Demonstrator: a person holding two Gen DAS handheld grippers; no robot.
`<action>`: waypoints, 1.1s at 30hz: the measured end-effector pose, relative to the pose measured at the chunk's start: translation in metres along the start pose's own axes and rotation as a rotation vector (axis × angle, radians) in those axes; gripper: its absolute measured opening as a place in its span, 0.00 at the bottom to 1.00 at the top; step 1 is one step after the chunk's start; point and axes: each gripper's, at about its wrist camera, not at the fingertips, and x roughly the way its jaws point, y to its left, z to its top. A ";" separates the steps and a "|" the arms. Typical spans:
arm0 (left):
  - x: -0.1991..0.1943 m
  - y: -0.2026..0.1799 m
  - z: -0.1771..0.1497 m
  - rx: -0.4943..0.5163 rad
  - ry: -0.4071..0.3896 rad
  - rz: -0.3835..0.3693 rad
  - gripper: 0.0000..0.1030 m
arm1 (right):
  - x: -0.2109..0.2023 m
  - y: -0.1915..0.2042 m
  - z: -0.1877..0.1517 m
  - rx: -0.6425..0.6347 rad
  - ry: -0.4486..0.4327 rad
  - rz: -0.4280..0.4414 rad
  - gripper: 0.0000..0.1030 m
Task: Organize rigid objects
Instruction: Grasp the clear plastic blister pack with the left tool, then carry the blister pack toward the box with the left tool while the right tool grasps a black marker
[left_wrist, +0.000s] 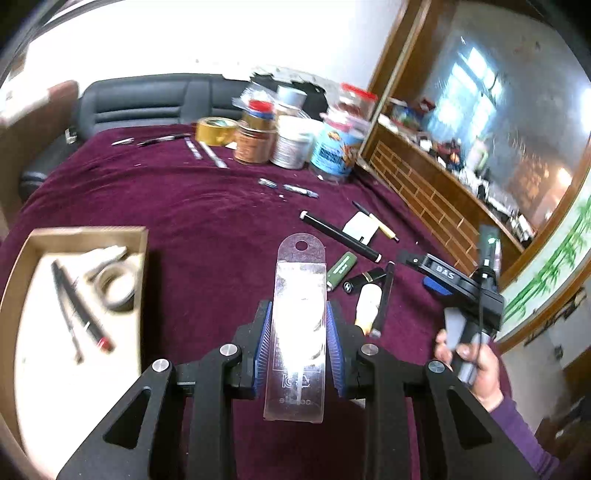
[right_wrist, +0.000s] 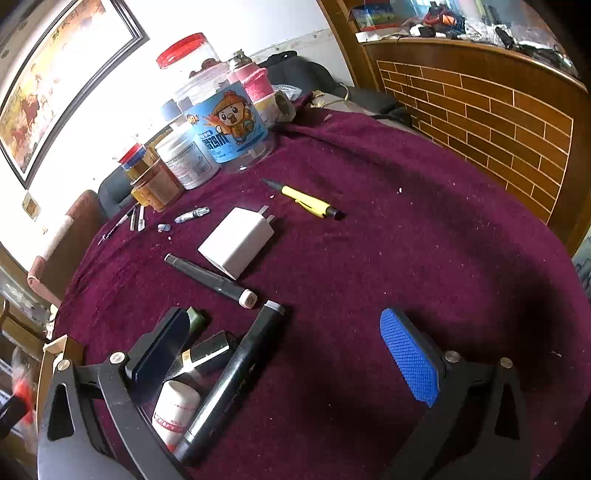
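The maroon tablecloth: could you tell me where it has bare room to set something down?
Bare cloth lies between the cardboard tray and the clear plastic package, and right of the yellow pen. Crowded: the jar cluster and around the black marker.

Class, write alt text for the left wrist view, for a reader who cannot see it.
The left tongs grip a clear plastic blister pack above a maroon tablecloth. A cardboard box on the left holds pens and a tape roll. Markers and lighters lie ahead, jars stand farther back, and the right tongs show at the right.
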 end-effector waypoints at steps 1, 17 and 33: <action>-0.005 0.003 -0.004 -0.010 -0.008 -0.001 0.23 | 0.001 -0.002 0.000 0.007 0.005 0.002 1.00; -0.040 0.049 -0.052 -0.139 -0.053 -0.010 0.24 | -0.051 0.055 -0.046 -0.211 0.091 -0.083 0.97; -0.062 0.078 -0.063 -0.193 -0.091 -0.015 0.24 | 0.020 0.075 -0.032 -0.245 0.215 -0.370 0.45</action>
